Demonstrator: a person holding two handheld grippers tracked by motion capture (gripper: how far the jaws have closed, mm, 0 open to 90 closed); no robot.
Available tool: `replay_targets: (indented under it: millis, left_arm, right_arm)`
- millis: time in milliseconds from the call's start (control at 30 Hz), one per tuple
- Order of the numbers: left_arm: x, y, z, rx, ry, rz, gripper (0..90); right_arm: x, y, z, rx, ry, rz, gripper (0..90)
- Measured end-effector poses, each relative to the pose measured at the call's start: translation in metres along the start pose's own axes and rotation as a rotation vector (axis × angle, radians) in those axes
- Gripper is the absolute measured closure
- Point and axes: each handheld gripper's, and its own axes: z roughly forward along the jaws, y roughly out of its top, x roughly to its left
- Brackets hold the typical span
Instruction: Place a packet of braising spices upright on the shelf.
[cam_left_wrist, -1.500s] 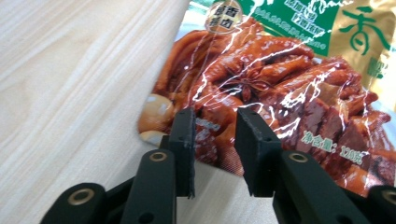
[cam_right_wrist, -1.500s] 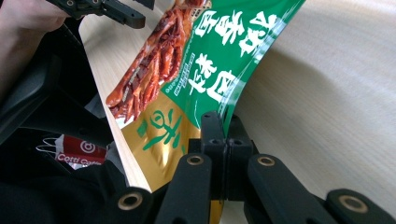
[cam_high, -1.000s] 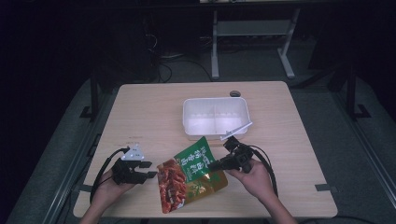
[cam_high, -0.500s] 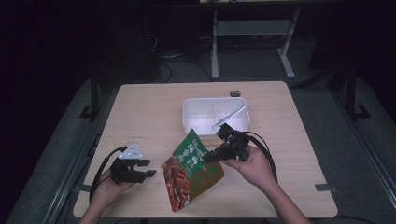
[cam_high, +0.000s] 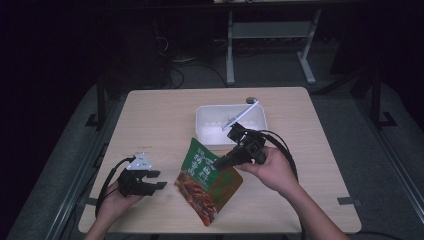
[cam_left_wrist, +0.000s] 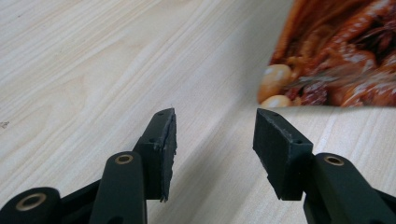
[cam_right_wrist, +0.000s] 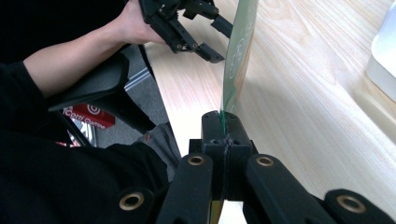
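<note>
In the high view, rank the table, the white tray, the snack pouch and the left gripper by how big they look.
1. Table
2. White tray and snack pouch: too alike to rank; the pouch is lifted nearer the camera.
3. Left gripper

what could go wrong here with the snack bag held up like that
The right gripper pinches only the thin top edge of the snack bag, so the bag could slip out or tear while lifted. The left gripper is open and beside the bag's lower corner, not on it, so nothing steadies the hanging end if it swings. The white tray with a spoon propped on its rim sits close behind and might get knocked.
</note>
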Motion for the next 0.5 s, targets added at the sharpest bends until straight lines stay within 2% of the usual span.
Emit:
replay_targets:
  millis: [300,400,500]
  left_arm:
    - [0.000,0.000,-0.001,-0.007,0.004,0.006,49.2]
    - [0.000,0.000,-0.002,-0.017,0.000,0.004,48.6]
    - [0.000,0.000,-0.002,-0.020,0.000,0.006,48.1]
  right_arm:
    - [0.013,0.010,-0.013,0.030,-0.016,-0.031,90.0]
    - [0.015,0.012,-0.021,0.026,-0.030,-0.032,90.0]
    - [0.014,0.015,-0.036,0.017,-0.068,-0.021,90.0]
